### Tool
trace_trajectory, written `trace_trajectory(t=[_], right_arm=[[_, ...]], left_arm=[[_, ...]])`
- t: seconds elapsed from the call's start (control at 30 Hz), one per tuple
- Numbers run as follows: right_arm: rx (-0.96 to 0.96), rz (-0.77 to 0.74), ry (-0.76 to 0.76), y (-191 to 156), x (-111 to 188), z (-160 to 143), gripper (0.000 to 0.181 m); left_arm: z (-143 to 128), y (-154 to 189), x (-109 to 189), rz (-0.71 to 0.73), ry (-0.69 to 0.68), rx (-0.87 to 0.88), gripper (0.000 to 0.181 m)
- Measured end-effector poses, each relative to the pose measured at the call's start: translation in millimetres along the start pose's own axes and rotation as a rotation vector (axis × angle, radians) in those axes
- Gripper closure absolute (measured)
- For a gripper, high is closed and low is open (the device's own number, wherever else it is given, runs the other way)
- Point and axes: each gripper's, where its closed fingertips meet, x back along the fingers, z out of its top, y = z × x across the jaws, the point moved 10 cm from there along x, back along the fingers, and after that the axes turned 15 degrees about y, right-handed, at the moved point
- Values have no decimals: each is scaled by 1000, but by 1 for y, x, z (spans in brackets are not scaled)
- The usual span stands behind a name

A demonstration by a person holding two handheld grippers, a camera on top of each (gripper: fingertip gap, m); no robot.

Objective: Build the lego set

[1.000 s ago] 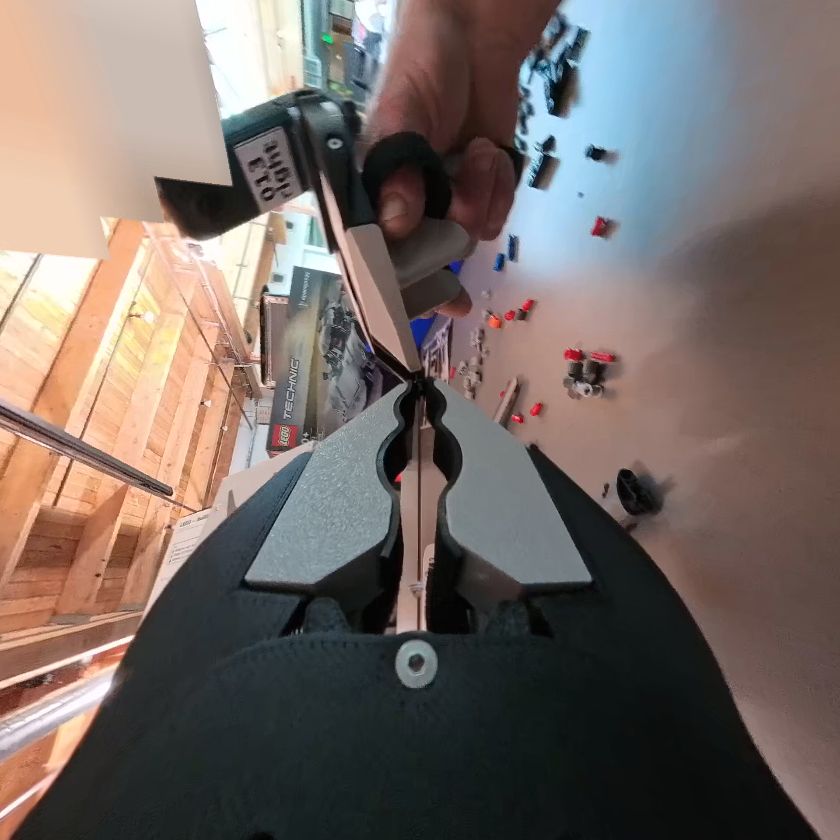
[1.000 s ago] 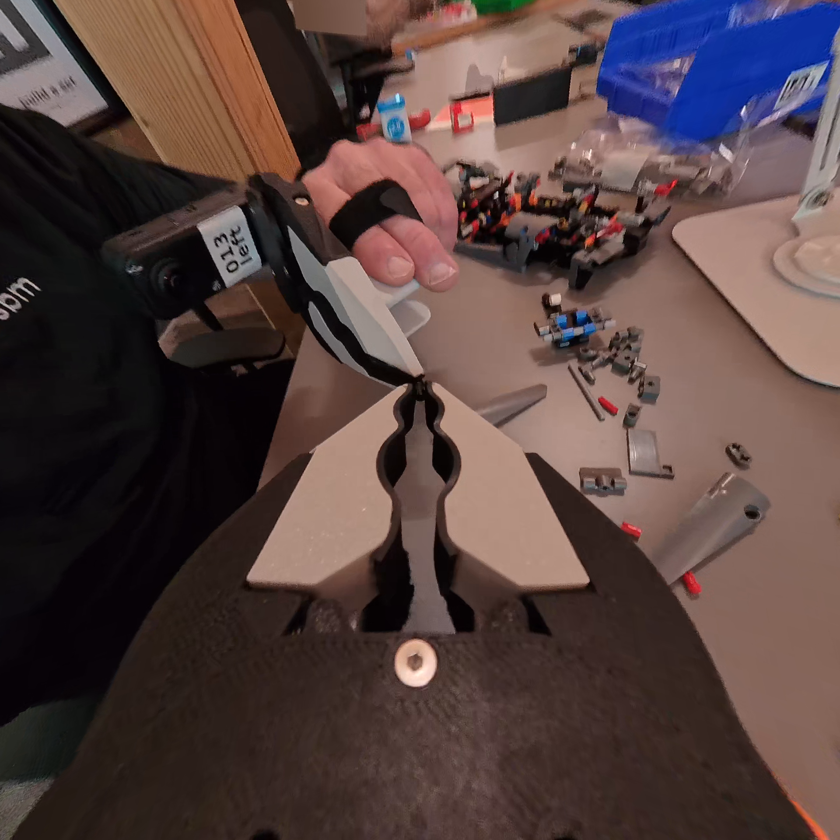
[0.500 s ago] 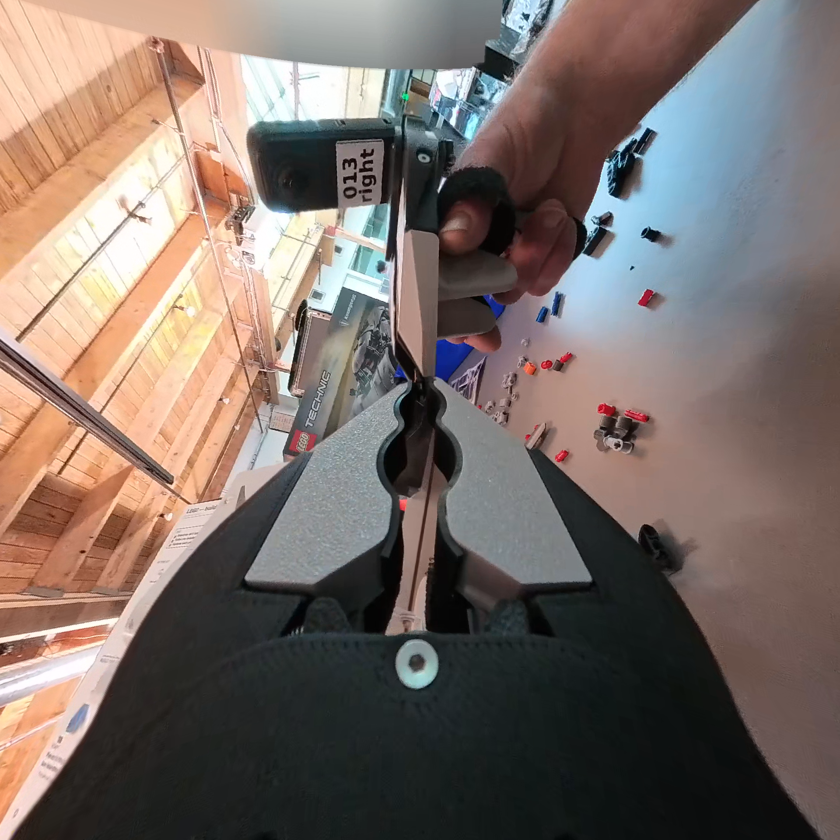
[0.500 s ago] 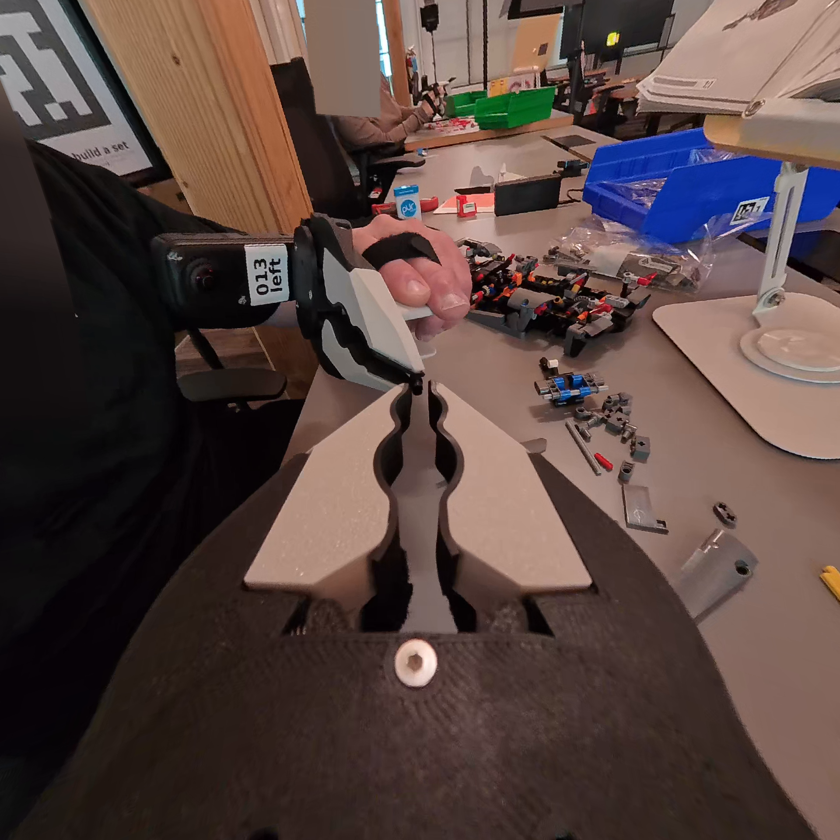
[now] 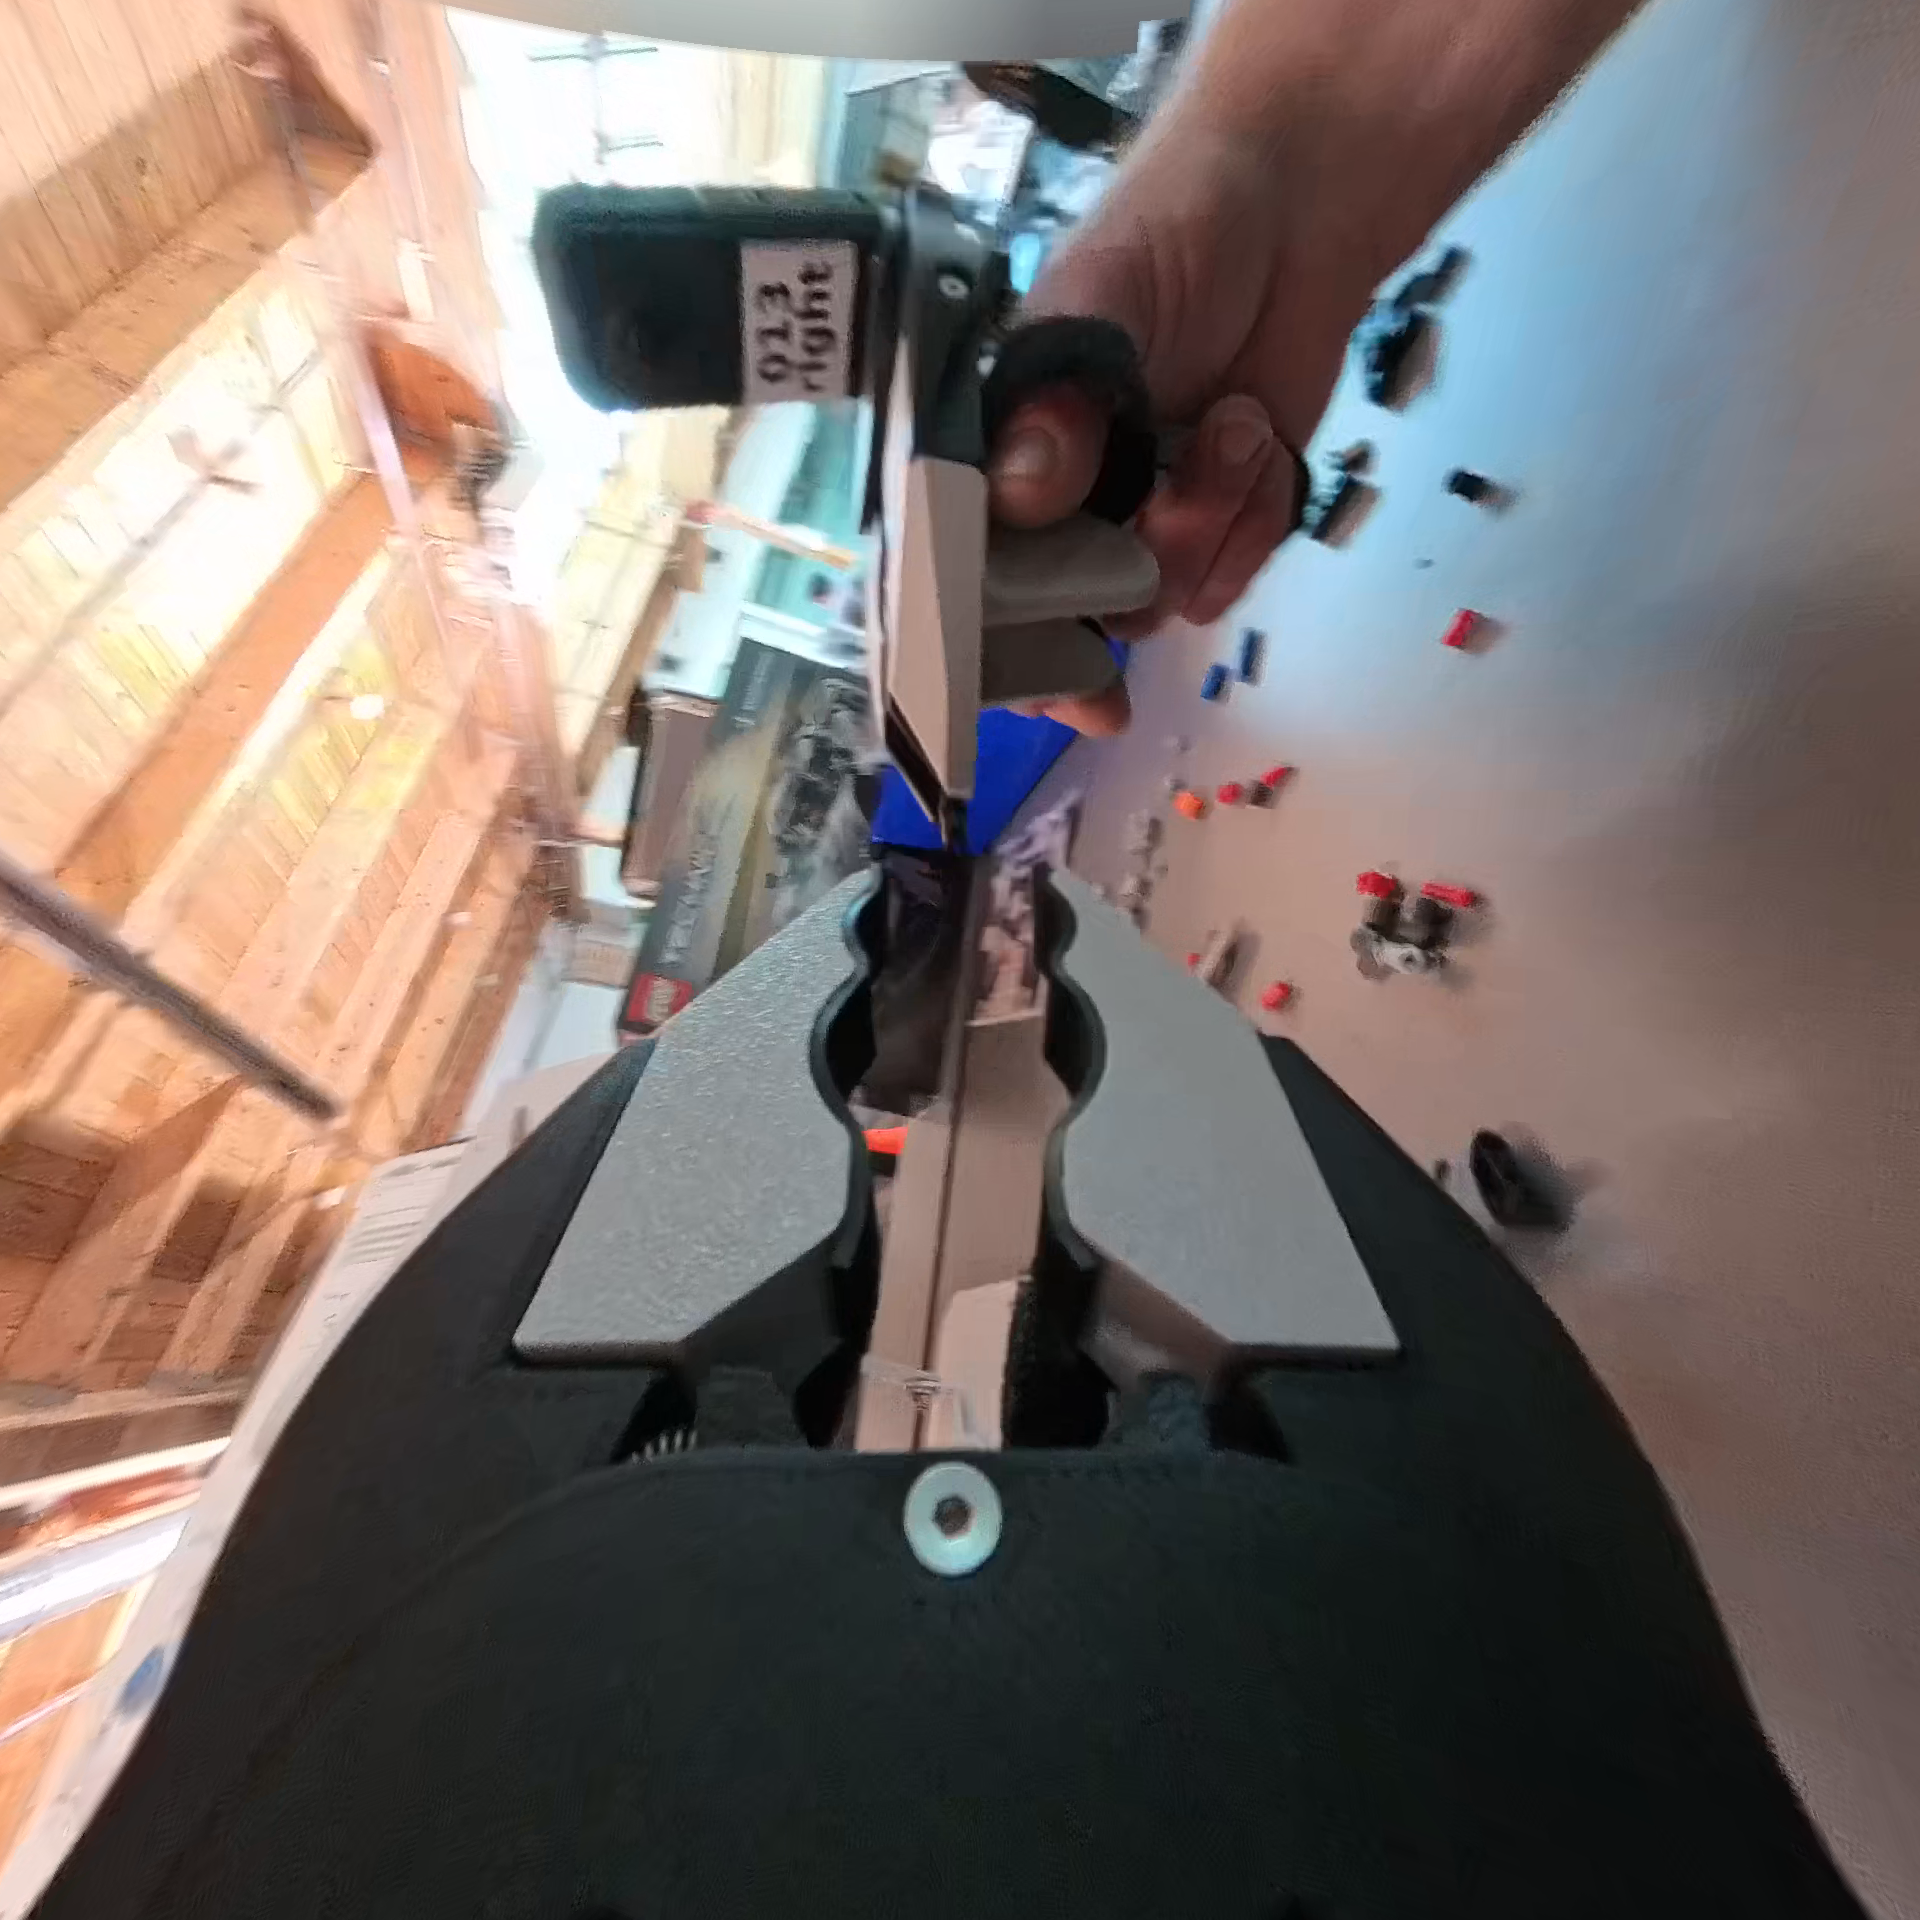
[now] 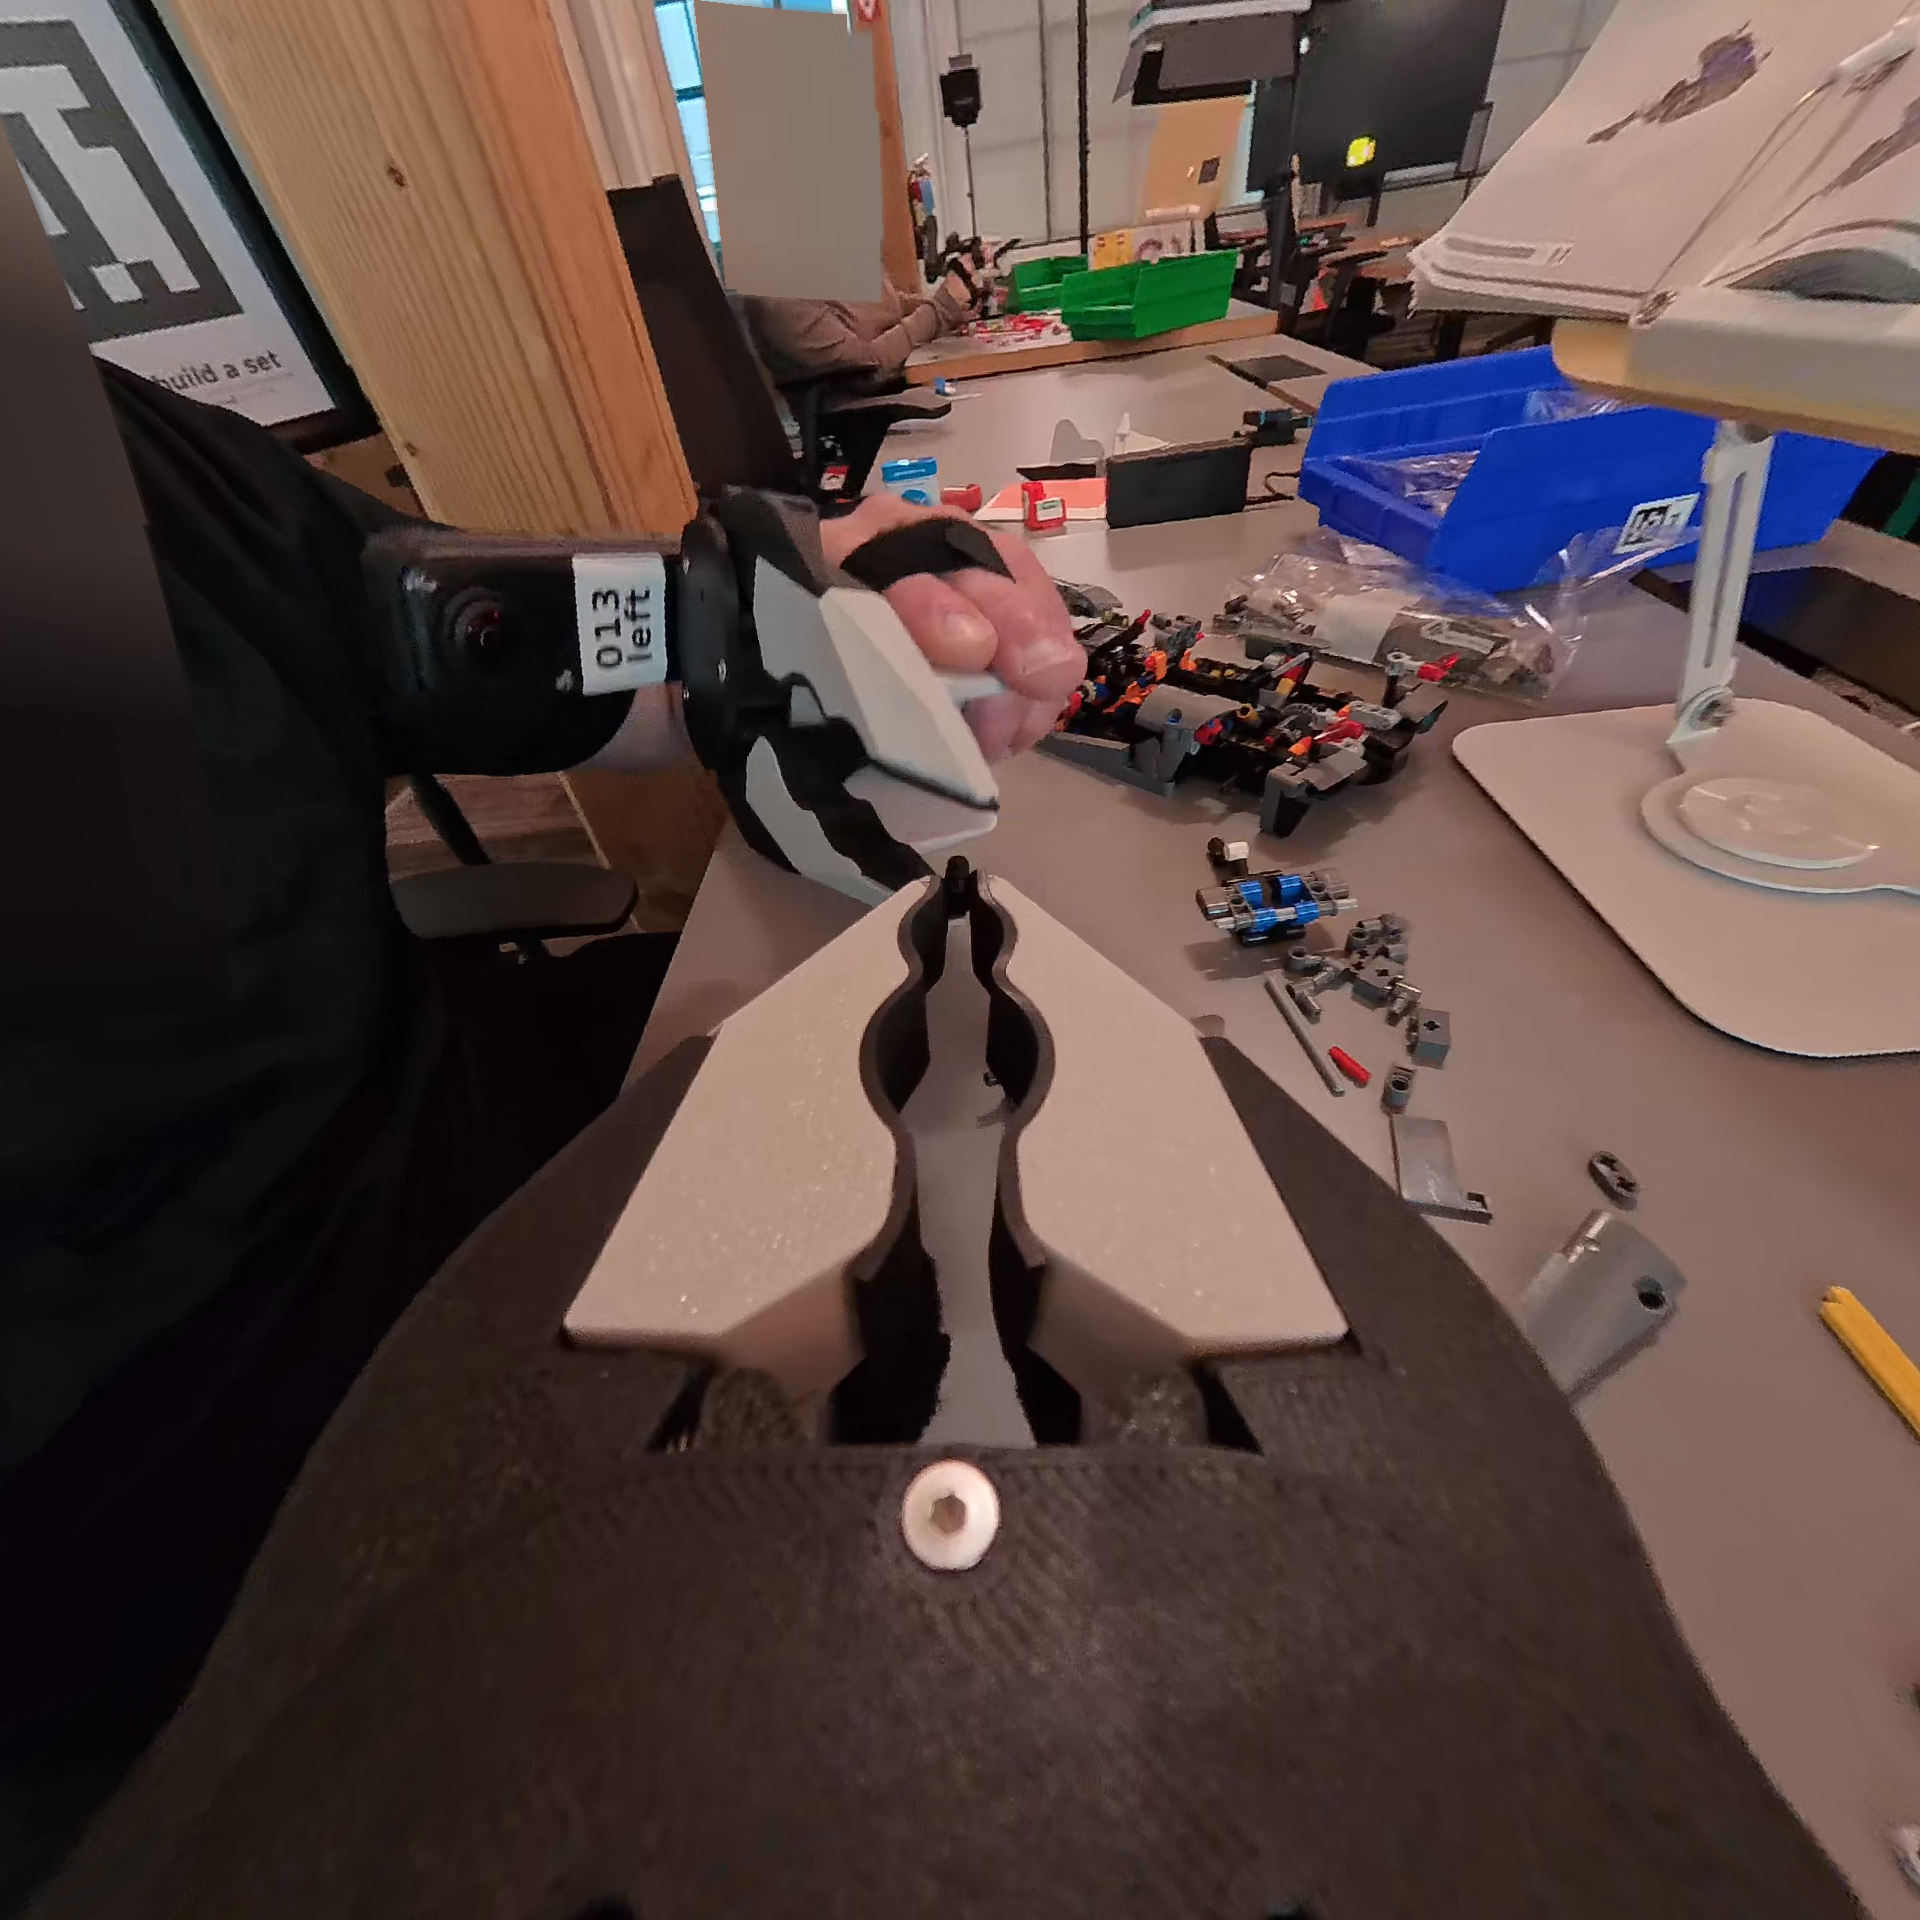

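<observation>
1. Blur covers most of the left wrist view, but the left gripper [image 5: 956, 902] is plainly released, its grey fingers spread with a wide gap between them. Right in front, the right gripper [image 5: 948, 810], held by a hand [image 5: 1195, 343], points its tip down toward that gap. The grey table [image 5: 1714, 935] runs tilted along the right with small loose red and blue lego bits [image 5: 1413, 904] scattered on it. A printed cardboard set box [image 5: 748, 831] stands behind.
2. Right wrist view: the right gripper is clenched on a tiny black lego pin [image 6: 957, 876] poking out of its tips. The left gripper sits just beside the pin, jaws apart. The partly built black-and-grey lego chassis [image 6: 1247, 717] is farther back on the table. A small blue-and-grey sub-build [image 6: 1273, 904] and loose grey pieces [image 6: 1361, 977] lie nearer. A clear bag of parts [image 6: 1382, 623] and a blue plastic bin [image 6: 1507, 488] are behind.
</observation>
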Motion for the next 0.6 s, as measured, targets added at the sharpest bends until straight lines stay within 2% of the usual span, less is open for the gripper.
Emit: trace_trajectory(t=[0.1, 0.2, 0.37, 0.6], right_arm=[[30, -39, -15, 1, 8, 0, 179], [36, -54, -42, 3, 10, -5, 179], [40, -54, -78, 6, 6, -12, 179], [54, -57, -86, 6, 7, -13, 180]], left_arm=[[-11, -11, 12, -215, -85, 109, 137], [-26, -6, 21, -407, -177, 204, 124], [-44, 32, 17, -598, -294, 148, 128], [-48, 45, 8, -631, -285, 116, 149]])
